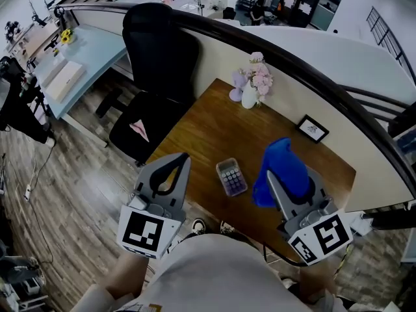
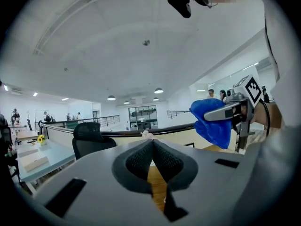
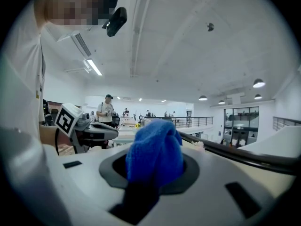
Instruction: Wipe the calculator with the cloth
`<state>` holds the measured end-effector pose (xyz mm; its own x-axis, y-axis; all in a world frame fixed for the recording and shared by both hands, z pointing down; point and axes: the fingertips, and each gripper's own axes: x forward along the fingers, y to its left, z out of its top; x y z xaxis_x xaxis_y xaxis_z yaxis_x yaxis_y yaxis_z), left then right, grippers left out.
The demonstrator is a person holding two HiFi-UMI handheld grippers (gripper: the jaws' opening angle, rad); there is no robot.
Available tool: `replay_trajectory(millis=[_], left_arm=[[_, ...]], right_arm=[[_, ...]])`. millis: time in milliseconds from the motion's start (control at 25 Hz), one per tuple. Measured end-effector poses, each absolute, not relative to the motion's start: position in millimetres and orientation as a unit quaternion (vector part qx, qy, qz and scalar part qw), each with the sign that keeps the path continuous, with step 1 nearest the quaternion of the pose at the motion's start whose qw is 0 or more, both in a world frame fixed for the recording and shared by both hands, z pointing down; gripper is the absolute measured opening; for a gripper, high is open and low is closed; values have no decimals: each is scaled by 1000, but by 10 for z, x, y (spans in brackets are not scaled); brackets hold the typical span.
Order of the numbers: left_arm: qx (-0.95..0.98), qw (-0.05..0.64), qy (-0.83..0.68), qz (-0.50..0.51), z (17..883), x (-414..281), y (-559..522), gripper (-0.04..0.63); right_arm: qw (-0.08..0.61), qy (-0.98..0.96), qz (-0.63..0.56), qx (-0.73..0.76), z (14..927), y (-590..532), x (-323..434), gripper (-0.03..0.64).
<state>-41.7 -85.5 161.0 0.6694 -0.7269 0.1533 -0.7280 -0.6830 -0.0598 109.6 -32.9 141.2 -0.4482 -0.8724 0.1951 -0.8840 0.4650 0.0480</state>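
A small grey calculator lies face up on the brown wooden table, near its front edge. My right gripper is shut on a bunched blue cloth, held in the air just right of the calculator. In the right gripper view the blue cloth fills the gap between the jaws. My left gripper hovers left of the calculator, over the table's front left edge. Its jaws are pressed together with nothing between them. Both grippers are tilted up and off the table.
A white vase of pink flowers and a small framed picture stand at the table's back by the curved partition. A black office chair stands to the table's left. A light blue desk lies further left.
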Motion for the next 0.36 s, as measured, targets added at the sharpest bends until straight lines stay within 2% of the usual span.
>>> replay_trajectory(millis=[360], left_arm=[[913,4,-401,77,1584,-388,-883,2]], right_arm=[[100,-843,31,527,1437,-359,1245,112]])
